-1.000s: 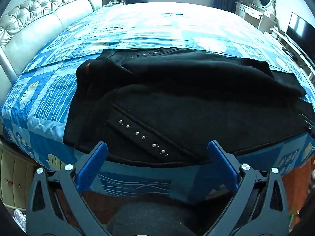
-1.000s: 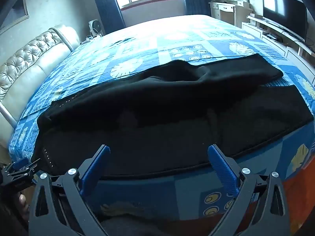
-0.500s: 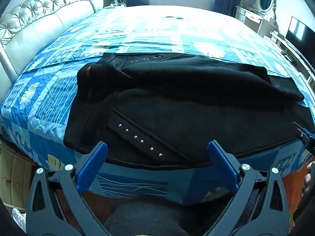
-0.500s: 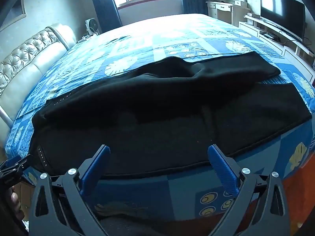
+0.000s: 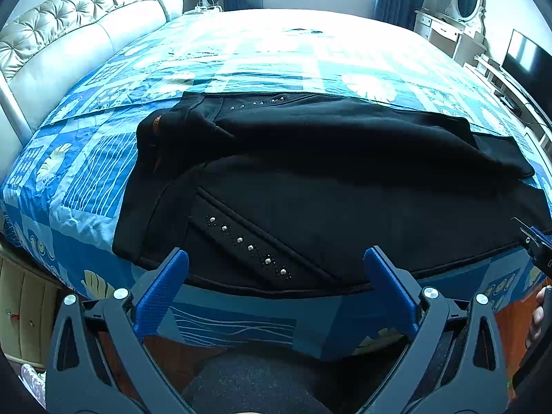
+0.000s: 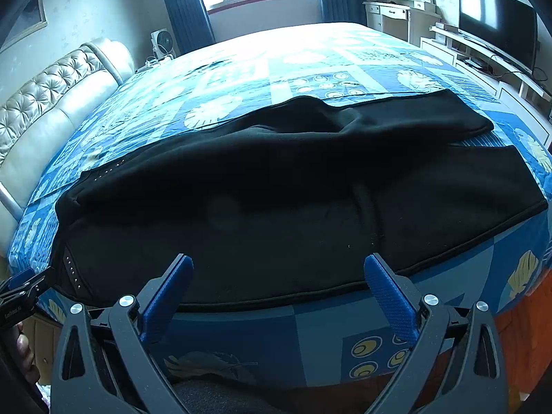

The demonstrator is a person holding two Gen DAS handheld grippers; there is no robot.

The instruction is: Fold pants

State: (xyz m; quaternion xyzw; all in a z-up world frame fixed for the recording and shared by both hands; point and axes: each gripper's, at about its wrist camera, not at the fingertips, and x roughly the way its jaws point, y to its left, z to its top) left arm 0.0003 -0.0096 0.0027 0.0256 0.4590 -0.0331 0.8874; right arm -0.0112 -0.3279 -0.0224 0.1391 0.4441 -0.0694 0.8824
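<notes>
black studded fleece pants [image 5: 310, 186] lie along bed's near edge | legs partly overlapped, folding mostly left | left gripper [image 5: 276, 276], right gripper [image 6: 277, 276] both spread, empty

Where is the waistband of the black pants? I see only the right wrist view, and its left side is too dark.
Observer: The waistband is at the end of the black pants nearest the tufted headboard. An orange label shows there.
Operator: Does the left gripper hold it?
Observer: No. The left gripper is open and holds nothing. It points at the studded pocket by the near edge.
</notes>
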